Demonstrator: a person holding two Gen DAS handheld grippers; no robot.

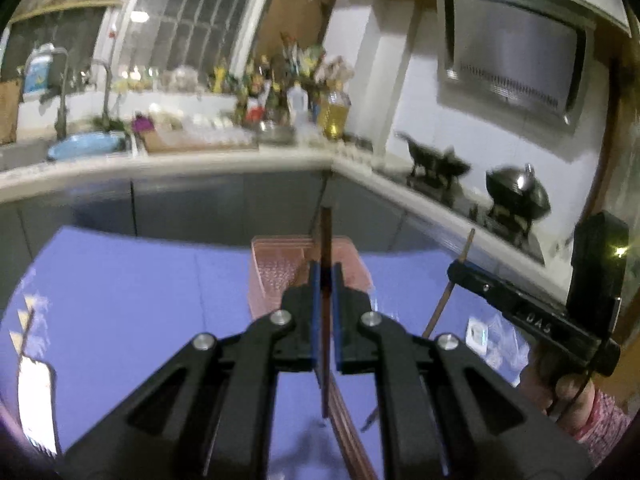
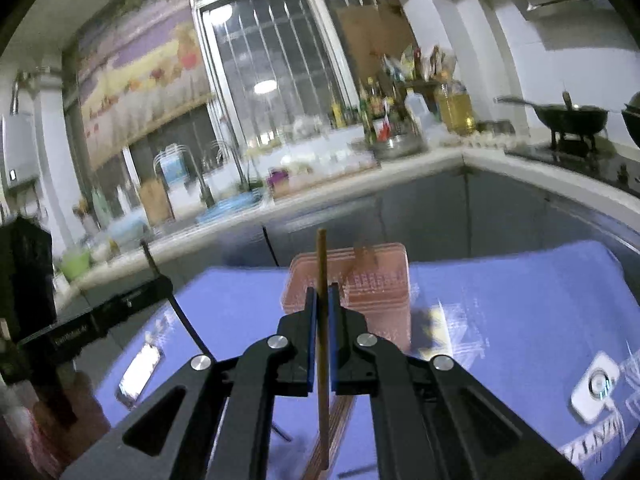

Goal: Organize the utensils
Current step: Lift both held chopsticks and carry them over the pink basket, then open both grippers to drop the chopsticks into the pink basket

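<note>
Blue table (image 1: 120, 300) is filling the near ground, kitchen counter (image 1: 200, 160) running beyond it. Pink slotted basket (image 2: 360, 280) is sitting mid-table, just beyond both tools. Left gripper (image 1: 326, 276) is clenching a dark chopstick (image 1: 326, 236) upright; right gripper (image 2: 320, 300) is clenching a lighter wooden chopstick (image 2: 321, 256) likewise. More chopsticks (image 1: 352, 440) are lying on the near table.

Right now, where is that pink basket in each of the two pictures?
Left wrist view: the pink basket stands at centre on the blue table, just beyond the left tongs, which partly hide it.
Right wrist view: it sits at centre, slightly right, behind the right tongs.
Shared landmark: the yellow oil bottle on the counter.
</note>
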